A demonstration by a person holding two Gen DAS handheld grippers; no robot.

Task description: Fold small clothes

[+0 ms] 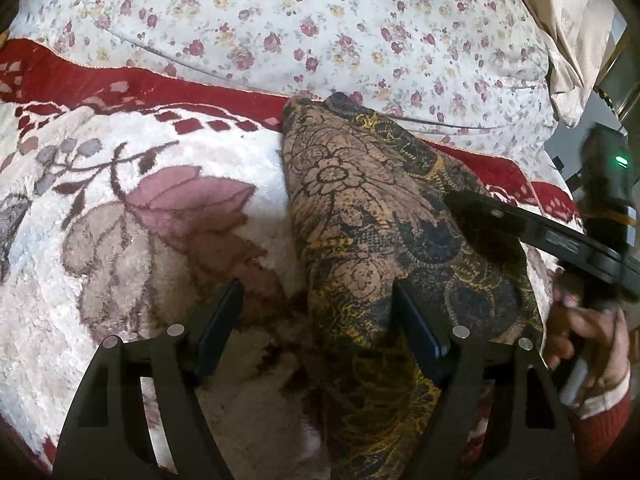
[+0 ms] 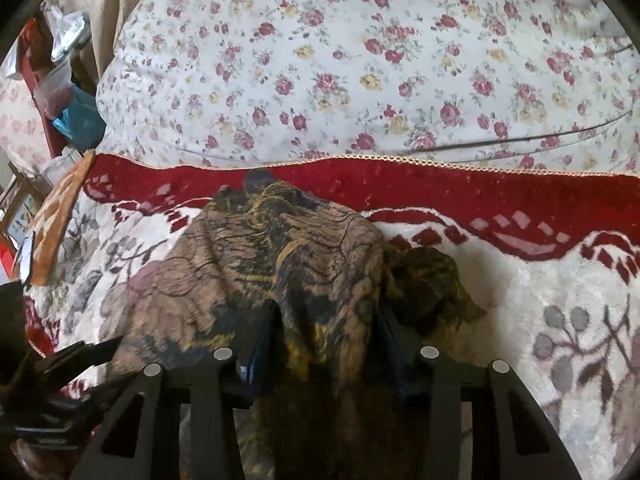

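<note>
Tan knit printed with black lace-like flowers and yellow scrolls makes up the small garment [image 1: 360, 216], a soft, rumpled piece lying on a plush blanket [image 1: 100, 280]. The blanket is thick and fuzzy, cream with mauve and brown leaves, and it has a deep red border [image 2: 460, 192] edged with a thin gold cord. Beyond that border, on the far side, lies a smooth white cotton sheet [image 1: 320, 20] sprinkled with small red and yellow roses.

In the left wrist view the garment forms a long, narrowing shape; its long axis runs from near to far, with the rounded narrow end at the red border and the broad end near the camera. The left gripper [image 1: 320, 320] stands wide: its left finger rests over bare blanket, its right finger against the cloth, and nothing is pinched. At the right edge of that view a hand [image 1: 588, 336] in a red and white cuff holds the other tool.

In the right wrist view the right gripper [image 2: 328, 336] is at a middling width, a raised fold of the garment bunched between its dark fingers; the cloth drapes off both sides. A darker lump of the same fabric [image 2: 432, 288] sits just right of it.
</note>
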